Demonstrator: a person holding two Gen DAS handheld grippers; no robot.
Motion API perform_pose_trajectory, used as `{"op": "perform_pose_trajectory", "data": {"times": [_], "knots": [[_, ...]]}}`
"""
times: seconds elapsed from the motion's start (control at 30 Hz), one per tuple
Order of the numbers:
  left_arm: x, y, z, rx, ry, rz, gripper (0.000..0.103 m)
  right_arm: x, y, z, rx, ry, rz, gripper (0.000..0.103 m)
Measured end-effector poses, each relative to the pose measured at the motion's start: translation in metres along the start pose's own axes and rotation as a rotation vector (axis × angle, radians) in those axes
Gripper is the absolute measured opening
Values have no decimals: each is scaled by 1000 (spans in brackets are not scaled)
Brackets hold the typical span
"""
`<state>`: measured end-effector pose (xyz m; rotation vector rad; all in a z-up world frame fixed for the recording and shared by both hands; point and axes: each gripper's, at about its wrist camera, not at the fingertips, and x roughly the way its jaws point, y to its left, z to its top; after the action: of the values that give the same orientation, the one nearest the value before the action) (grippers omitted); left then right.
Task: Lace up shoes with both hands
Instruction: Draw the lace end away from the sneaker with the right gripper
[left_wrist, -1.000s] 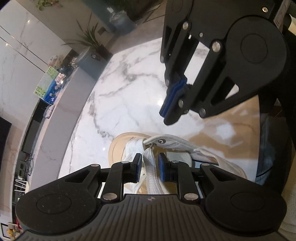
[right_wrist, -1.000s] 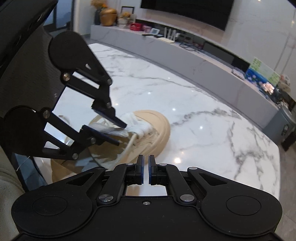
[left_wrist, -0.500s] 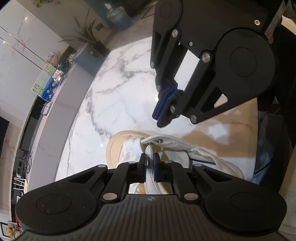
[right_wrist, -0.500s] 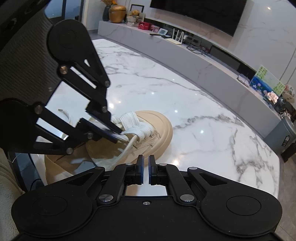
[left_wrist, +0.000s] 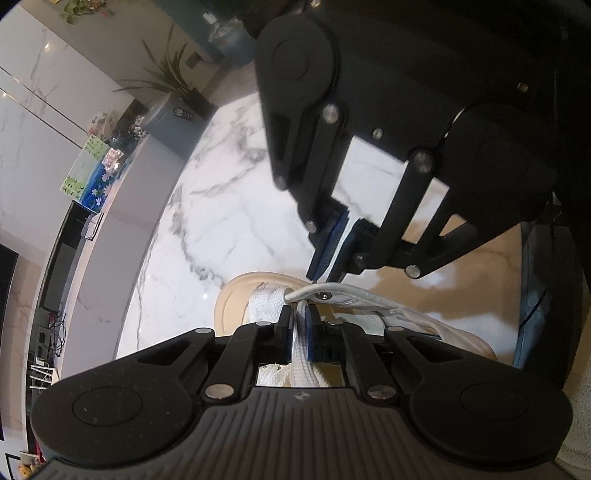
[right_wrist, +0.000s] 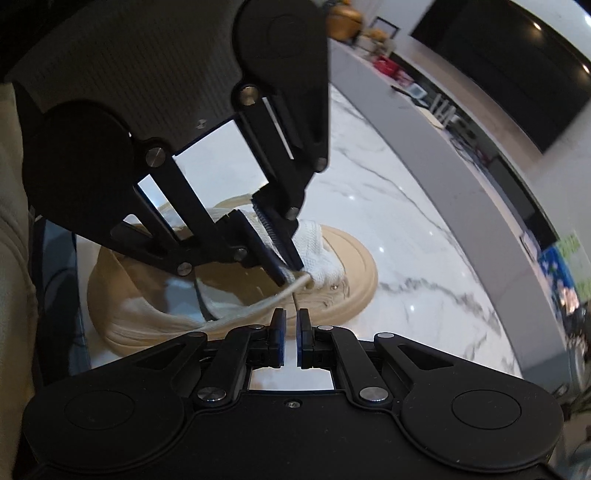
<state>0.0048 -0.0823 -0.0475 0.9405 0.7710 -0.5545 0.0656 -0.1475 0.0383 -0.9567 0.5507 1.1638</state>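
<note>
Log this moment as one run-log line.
left gripper: shut on lace | right gripper: shut, empty, beside shoe | lacing unfinished

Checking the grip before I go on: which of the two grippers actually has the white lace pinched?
The left gripper: its pads clamp the white lace. The right gripper is shut with nothing between its pads.

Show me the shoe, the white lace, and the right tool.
shoe (right_wrist: 354, 273): right wrist view, tan toe rim.
white lace (left_wrist: 301, 354): left wrist view, flat band pinched between the left tool's pads.
right tool (right_wrist: 290, 338): right wrist view, midway between its fingertips.
</note>
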Motion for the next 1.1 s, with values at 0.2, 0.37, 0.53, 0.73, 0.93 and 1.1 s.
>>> {"op": "perform_pose_trajectory", "data": {"times": [0.2,0.37,0.53,0.73,0.93,1.1], "knots": [[3,1,0,4,-7,-6,5,20,-6,7,-105,10,-10,2],[5,4,1,-3,-12,-6,6,34,-9,14,-207,23,-9,3],[7,4,1,-12,-13,1,7,48,-11,23,-239,29,-8,3],[-2,2,-1,-30,-29,29,12,62,-23,35,-168,38,14,1],[-19,4,-8,-92,-41,69,23,76,-37,55,-104,71,9,1],[-31,5,-23,-165,-24,90,23,79,-54,68,-59,103,-9,1]]}}
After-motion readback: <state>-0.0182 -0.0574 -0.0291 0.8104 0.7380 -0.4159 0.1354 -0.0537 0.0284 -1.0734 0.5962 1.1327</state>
